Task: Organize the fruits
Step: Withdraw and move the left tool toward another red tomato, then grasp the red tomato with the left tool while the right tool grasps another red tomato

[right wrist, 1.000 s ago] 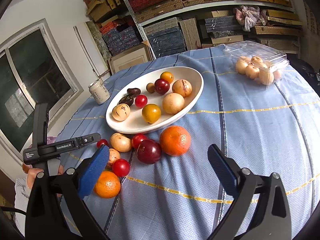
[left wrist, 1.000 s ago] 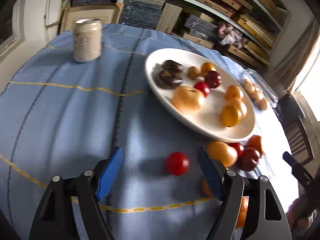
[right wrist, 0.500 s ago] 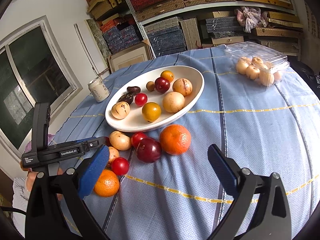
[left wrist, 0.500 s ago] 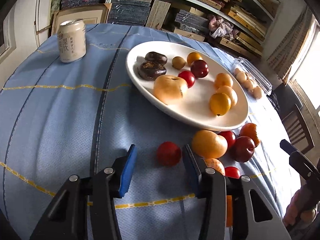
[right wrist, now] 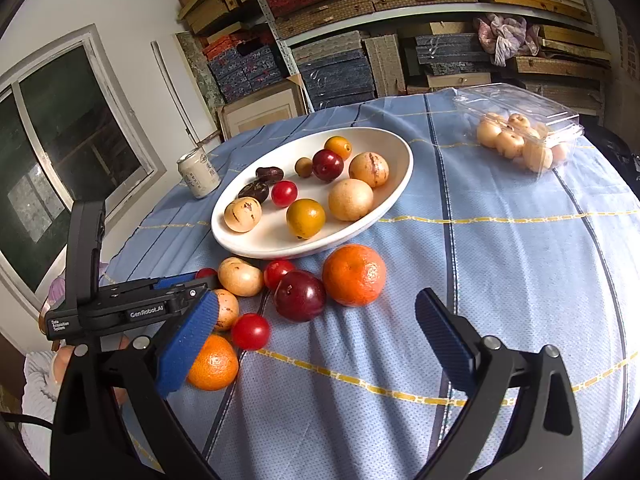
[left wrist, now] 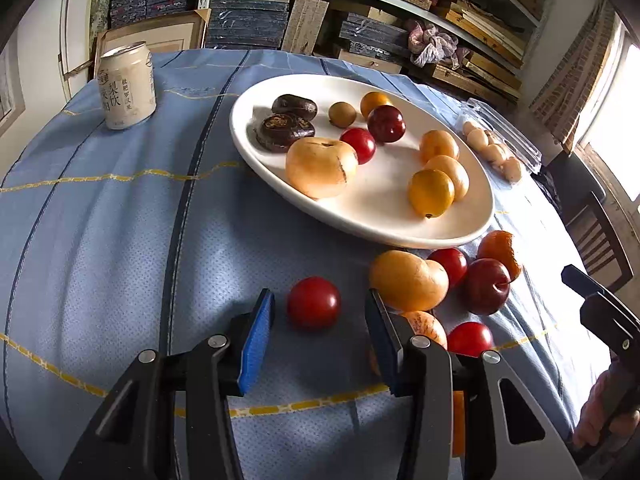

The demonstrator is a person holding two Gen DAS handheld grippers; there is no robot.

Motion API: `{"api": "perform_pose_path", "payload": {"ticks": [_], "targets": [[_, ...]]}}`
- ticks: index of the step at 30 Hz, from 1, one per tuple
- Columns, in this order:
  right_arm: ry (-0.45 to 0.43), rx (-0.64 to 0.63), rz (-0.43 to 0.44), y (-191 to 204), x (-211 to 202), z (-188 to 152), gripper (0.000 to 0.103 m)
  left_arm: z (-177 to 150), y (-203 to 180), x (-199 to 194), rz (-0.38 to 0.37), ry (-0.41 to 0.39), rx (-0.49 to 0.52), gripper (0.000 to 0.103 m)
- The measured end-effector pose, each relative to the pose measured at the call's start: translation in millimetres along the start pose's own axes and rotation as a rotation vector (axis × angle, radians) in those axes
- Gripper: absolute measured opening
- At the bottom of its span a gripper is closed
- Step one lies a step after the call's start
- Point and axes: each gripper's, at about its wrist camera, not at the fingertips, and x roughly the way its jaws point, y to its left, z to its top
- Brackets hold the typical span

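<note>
the small red fruit (left wrist: 313, 302) lies on the tabletop (left wrist: 120, 240) between the half-open left claw (left wrist: 318, 312) pads, untouched, just ahead of them; the wide-open, empty right claw (right wrist: 316, 334) hangs farther off.

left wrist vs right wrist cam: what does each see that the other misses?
Left wrist only: the small red round fruit sits between the left tool's blue pads, not gripped; a gap shows on each side.

Right wrist only: a whole orange citrus at the near edge of the pile, the grey-framed window, and the right tool open over bare blue cloth.

Both: white oval plate of fruit, pale drink can, clear plastic fruit box.
</note>
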Motion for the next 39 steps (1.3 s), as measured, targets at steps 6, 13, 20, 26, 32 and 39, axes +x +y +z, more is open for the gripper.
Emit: {"api": "perform_pose_path", "payload": {"ticks": [6, 13, 20, 26, 32, 39], "targets": [[0.008, -0.027, -0.004, 5, 4, -2, 0.097, 0, -1, 1, 0.010, -0.006, 0.008, 0.045], [0.016, -0.042, 0.002, 8, 4, -4, 0.097, 0, 3, 2, -0.002, -0.006, -0.005, 0.028], [0.035, -0.097, 0.021, 16, 4, -5, 0.088, 2, 15, -15, 0.004, -0.049, -0.048, 0.027], [0.122, -0.144, 0.055, 26, 22, -15, 0.064, 3, 13, -18, 0.032, -0.057, -0.028, 0.027], [0.130, -0.148, 0.062, 28, 29, -18, 0.058, 0, 6, -18, 0.025, -0.056, -0.005, 0.027], [0.151, -0.157, 0.080, 38, 40, -22, 0.052, -2, 0, -23, 0.013, -0.065, 0.010, 0.027]]}}
